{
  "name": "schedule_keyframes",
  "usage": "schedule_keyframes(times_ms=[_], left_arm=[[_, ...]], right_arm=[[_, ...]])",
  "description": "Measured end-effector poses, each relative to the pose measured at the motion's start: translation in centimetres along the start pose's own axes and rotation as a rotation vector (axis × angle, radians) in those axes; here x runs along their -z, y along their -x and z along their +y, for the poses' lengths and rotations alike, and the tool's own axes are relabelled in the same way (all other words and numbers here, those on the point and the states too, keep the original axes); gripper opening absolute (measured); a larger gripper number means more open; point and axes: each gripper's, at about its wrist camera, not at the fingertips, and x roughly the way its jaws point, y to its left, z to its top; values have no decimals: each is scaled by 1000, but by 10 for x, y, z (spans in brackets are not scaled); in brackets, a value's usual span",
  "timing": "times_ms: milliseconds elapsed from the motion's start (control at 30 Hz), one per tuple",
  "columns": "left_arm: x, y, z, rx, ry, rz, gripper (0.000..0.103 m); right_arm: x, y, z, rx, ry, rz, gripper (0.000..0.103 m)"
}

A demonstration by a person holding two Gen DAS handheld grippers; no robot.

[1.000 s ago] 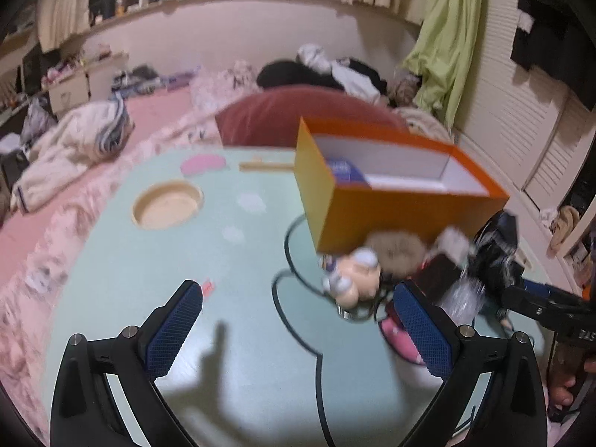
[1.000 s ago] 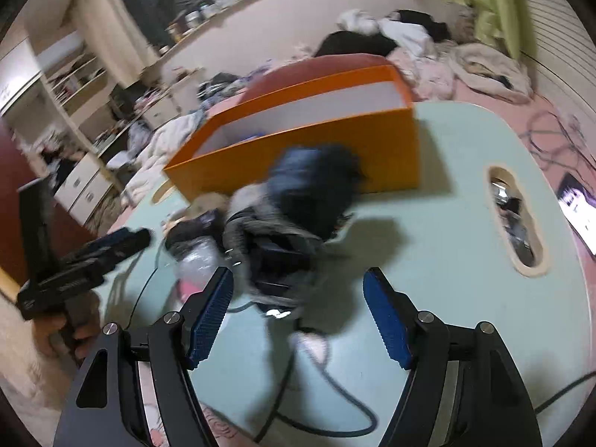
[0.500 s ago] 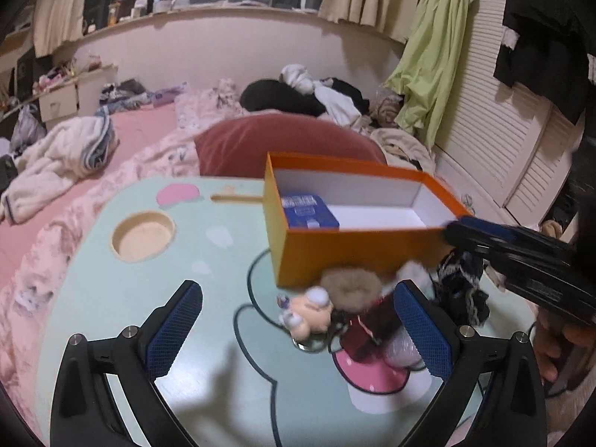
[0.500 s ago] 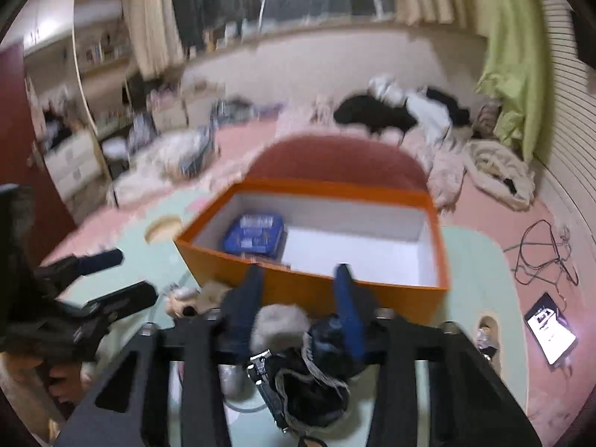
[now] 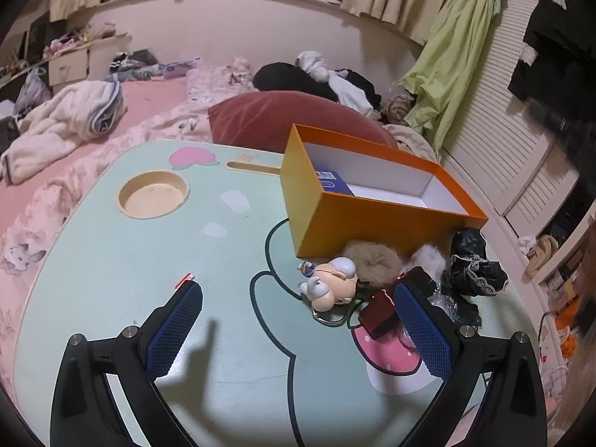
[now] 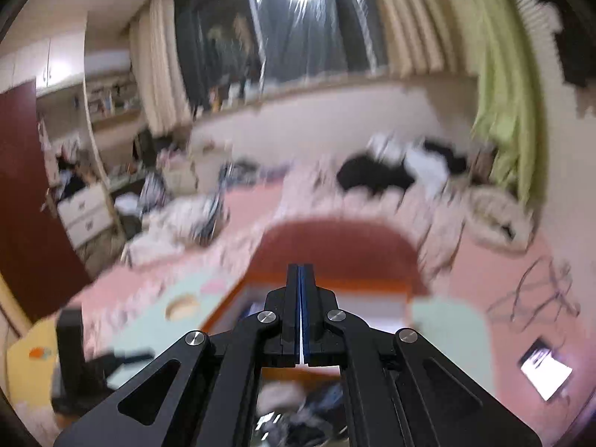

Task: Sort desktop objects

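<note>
Beyond my left tongs [image 5: 298,320], past the mint-green table [image 5: 111,260], a dark red cushion [image 5: 283,119] lies behind the orange box [image 5: 372,223], and a round recess [image 5: 153,194] is sunk into the tabletop ahead on the left. My left tongs gape wide with nothing between them. Just ahead of their right pad [image 5: 421,331] lies the heap to sort: a smooth plastic figurine [image 5: 331,287], a tan fur pompom [image 5: 376,260], a dark red case [image 5: 380,313] and a glossy black lace-edged bundle [image 5: 473,268], all against the box's near wall. A blue packet [image 5: 333,182] sits inside the white-lined box. My right tongs [image 6: 300,272] are clenched together on nothing, above the blurred box [image 6: 335,290].
</note>
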Motion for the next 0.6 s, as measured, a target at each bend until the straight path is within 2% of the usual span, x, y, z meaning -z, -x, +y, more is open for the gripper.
schedule_keyframes(times_ms=[133, 233, 333, 433, 467, 500, 533, 600], left_arm=[[0, 0, 1, -10, -5, -1, 103], [1, -2, 2, -2, 4, 9, 103], [2, -5, -1, -5, -10, 18, 103], [3, -6, -4, -8, -22, 24, 103], [3, -7, -4, -7, -24, 25, 103], [3, -7, -5, -7, -25, 26, 103], [3, -6, -5, -7, -26, 26, 103], [3, -6, -5, -8, -28, 25, 103]], right_arm=[[-33, 27, -25, 121, 9, -117, 1], [-35, 32, -45, 203, -15, -111, 1], [-23, 29, -67, 257, -59, -81, 1], [4, 20, -87, 315, -113, 14, 1], [12, 15, -94, 314, -133, 58, 5], [28, 5, -100, 289, -164, 141, 14], [36, 0, -104, 282, -181, 187, 19], [63, -13, -109, 306, -219, 308, 33]])
